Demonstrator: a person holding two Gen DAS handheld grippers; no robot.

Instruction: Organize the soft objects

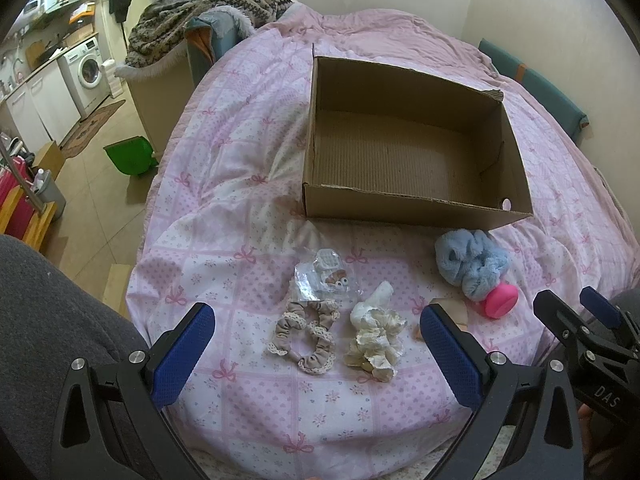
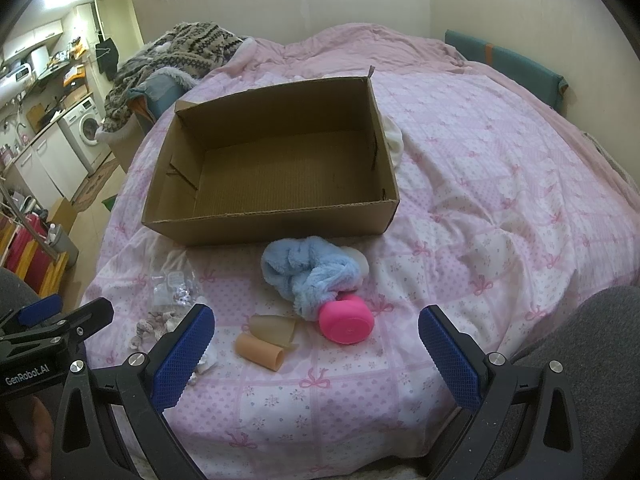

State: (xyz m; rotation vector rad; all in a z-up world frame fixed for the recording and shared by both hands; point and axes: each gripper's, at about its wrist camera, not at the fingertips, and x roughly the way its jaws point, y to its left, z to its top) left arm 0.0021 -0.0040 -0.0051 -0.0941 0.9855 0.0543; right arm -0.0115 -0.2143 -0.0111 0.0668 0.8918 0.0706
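An empty cardboard box sits on the pink bed. In front of it lie a fluffy blue scrunchie, a pink round object, a beige scrunchie, a cream scrunchie, a clear plastic packet and a tan tube beside a translucent cup. My left gripper is open above the beige and cream scrunchies. My right gripper is open above the tube and pink object.
The pink quilt covers the bed. A patterned blanket is heaped at the bed's far left corner. A green bin stands on the floor to the left. The person's grey-clad legs flank the near edge.
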